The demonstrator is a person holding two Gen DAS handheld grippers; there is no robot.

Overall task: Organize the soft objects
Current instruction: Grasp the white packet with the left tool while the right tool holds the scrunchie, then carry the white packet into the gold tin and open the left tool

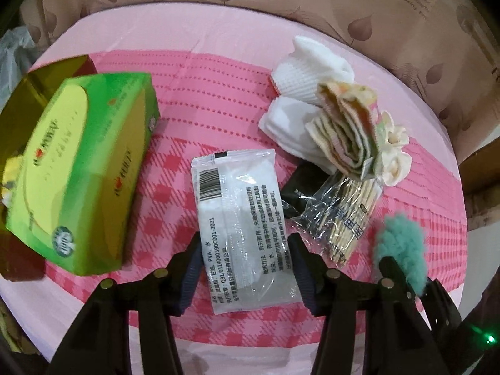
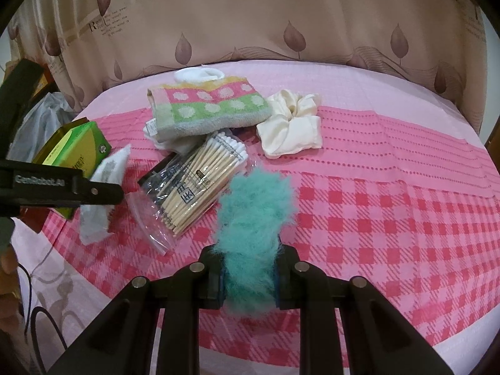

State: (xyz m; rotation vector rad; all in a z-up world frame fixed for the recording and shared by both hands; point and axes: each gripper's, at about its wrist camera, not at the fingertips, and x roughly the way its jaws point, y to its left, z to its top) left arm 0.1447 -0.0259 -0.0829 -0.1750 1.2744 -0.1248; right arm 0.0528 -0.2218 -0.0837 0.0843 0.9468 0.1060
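Observation:
My left gripper (image 1: pixel 245 268) is shut on a white plastic wipe packet (image 1: pixel 243 215) and holds it over the pink cloth. My right gripper (image 2: pixel 248 278) is shut on a fluffy teal scrunchie (image 2: pixel 254 228); it also shows in the left wrist view (image 1: pixel 401 247). A folded dotted towel (image 2: pixel 209 107) lies on white socks (image 1: pixel 297 100). A cream scrunchie (image 2: pixel 290 123) lies to its right. A bag of cotton swabs (image 2: pixel 193 184) lies in front of the towel.
A green tissue box (image 1: pixel 78 168) stands at the left on the pink checked cloth (image 2: pixel 390 218). A small black packet (image 1: pixel 300 187) lies under the swab bag. A brown leaf-patterned curtain (image 2: pixel 281 15) hangs behind. A cable (image 2: pixel 34 312) hangs at the left.

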